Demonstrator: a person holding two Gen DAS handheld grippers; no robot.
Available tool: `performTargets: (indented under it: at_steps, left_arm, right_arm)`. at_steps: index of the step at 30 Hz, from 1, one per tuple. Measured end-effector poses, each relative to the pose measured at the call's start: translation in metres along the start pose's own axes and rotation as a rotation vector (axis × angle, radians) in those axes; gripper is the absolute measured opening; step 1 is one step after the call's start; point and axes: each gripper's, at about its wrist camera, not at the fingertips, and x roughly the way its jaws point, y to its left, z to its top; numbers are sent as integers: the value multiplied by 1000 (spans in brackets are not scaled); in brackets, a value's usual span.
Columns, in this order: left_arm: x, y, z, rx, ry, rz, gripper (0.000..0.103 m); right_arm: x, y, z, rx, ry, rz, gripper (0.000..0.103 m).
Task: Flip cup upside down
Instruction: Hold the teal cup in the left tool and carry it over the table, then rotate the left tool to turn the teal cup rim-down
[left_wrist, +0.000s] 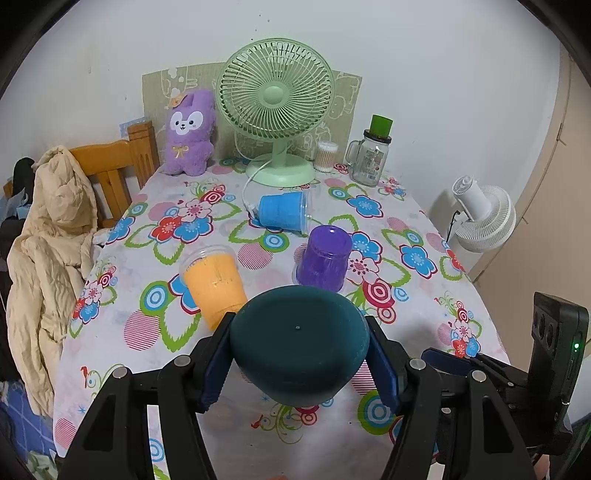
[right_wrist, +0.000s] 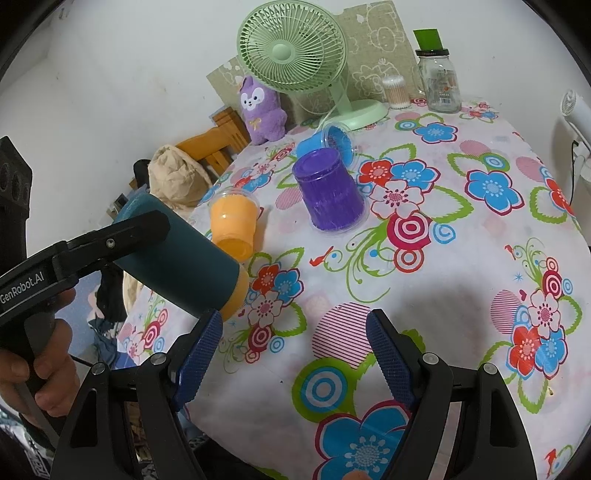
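Left gripper (left_wrist: 299, 354) clamping teal cup (left_wrist: 299, 347) between blue pads, holding it tilted in air over near left edge of table (left_wrist: 461, 295); orange rim pointing down toward cloth in right wrist view. Right gripper (right_wrist: 295, 350) hanging wide, gripping nothing, over near edge.

Risks, as judged:
- Smooth cup wall slipping in pads while turning, cup dropping off edge.
- Rim landing crooked, cup toppling.
- Sweeping cup into orange cup (left_wrist: 214, 280) lying close by, or into inverted purple cup (left_wrist: 325, 258).

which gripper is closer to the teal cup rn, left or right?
Left. The left gripper is clamped on the teal cup, holding it tilted above the table. The right gripper is open and empty, beside the cup, apart from it.
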Motion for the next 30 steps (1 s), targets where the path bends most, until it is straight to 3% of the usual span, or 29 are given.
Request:
performTargets:
  at_steps: [7,9,11,15,30]
  left_arm:
    - [1,2,0,-6,-1,-6,68]
    - [1,3,1,-4,-1,-12,81]
    - [-1,4,0,-12,-13,-24,86]
    - [-2,6,1,-22,-20,-25,91]
    - [16,4,-5,-14,30,-34,92]
  right_arm:
    - [1,0,0,1,6,-4,82]
    - [2,0,-1,2,9,-5,82]
    - [3,0,-1,1,10,-6,82]
    - [5,1,-2,-1,19,-8,82]
    - [9,-4,-2,11,28,-34,89]
